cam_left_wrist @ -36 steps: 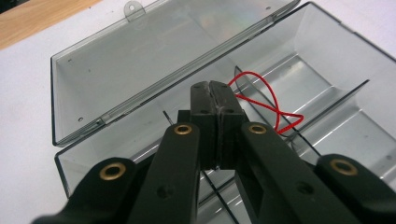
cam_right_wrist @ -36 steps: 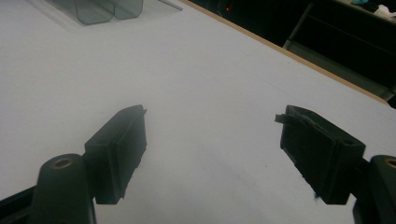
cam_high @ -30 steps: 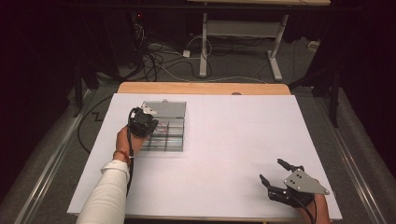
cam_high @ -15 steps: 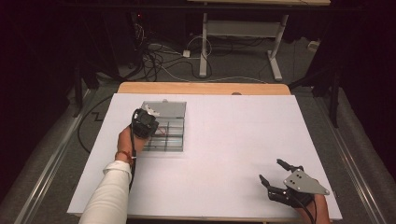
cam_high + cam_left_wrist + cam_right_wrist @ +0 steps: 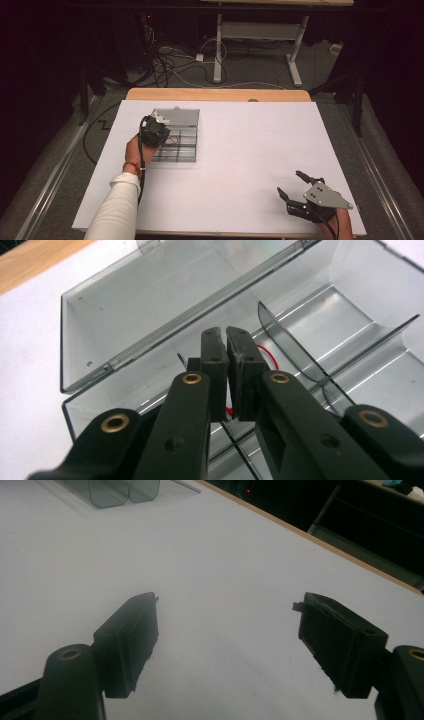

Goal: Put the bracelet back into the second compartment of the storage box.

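Clear smoky plastic organizer box, lid open & tilted back, curved dividers inside, sits on white table at left-center. Left gripper w/ jaws together, pinching thin red wire in a compartment. Right gripper jaws apart, empty, near front-right corner.

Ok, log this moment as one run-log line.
left gripper: shut on red wire in clear box | right gripper: open, over table

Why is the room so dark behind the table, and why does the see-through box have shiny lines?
High view: light falls on the white table, the floor behind stays dim. Left gripper view: the clear plastic box reflects bright streaks; the left gripper looks sharp. Right gripper view: the right gripper looks soft-edged.
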The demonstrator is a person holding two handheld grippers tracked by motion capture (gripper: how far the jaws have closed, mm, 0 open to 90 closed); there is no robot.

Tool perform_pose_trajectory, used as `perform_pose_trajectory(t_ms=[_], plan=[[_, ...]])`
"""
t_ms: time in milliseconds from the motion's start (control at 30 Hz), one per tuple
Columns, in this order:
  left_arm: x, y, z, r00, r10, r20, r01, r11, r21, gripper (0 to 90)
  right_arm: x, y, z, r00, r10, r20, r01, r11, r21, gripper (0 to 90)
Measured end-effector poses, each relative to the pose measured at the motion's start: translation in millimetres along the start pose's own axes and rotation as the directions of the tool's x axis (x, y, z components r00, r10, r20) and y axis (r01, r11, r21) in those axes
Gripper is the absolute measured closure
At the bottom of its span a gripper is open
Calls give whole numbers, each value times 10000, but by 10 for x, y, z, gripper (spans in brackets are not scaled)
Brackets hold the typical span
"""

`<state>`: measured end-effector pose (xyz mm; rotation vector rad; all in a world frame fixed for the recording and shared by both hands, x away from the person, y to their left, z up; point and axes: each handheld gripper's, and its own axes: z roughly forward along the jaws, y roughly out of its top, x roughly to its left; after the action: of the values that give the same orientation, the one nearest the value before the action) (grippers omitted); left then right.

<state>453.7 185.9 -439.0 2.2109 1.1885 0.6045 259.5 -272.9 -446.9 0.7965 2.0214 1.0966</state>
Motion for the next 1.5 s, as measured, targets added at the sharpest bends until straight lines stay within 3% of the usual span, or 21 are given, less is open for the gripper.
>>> perform_pose_trajectory(t_ms=[500, 800, 900, 1000, 1033, 1167, 1267, 1300, 1500], plan=[[60, 13, -201, 9986, 487, -213, -498, 9973, -540, 818, 6, 0, 8, 10000, -58, 30, 58, 10000, 22, 251], [53, 26, -322, 9975, 697, -106, -704, 9924, -1014, 727, 34, -3, 27, 9999, -119, -41, 120, 9998, 170, 252], [32, 36, -353, 9961, 874, -126, -883, 9895, -1141, 671, 35, -3, 28, 9999, -132, -44, 132, 9998, 173, 252], [9, 53, -388, 9939, 1032, -399, -1072, 9871, -1186, 580, 36, -6, 33, 9999, -155, -54, 156, 9997, 187, 252], [-16, 68, -406, 9892, 1303, -671, -1372, 9841, -1128, 527, 39, -6, 34, 9999, -146, -61, 147, 9997, 192, 252], [-63, 89, -424, 9837, 1578, -864, -1675, 9786, -1194, 372, 42, -8, 37, 9998, -152, -91, 154, 9997, 204, 252], [-99, 100, -436, 9823, 1665, -856, -1775, 9737, -1428, 287, 44, -8, 40, 9999, -141, -86, 142, 9997, 206, 253], [-104, 109, -425, 9792, 1809, -913, -1940, 9673, -1634, 275, 44, -8, 40, 9998, -170, -93, 171, 9997, 201, 253], [-119, 105, -433, 9790, 1888, -762, -2001, 9618, -1869, 195, 50, -10, 44, 9998, -170, -102, 173, 9996, 234, 253]])
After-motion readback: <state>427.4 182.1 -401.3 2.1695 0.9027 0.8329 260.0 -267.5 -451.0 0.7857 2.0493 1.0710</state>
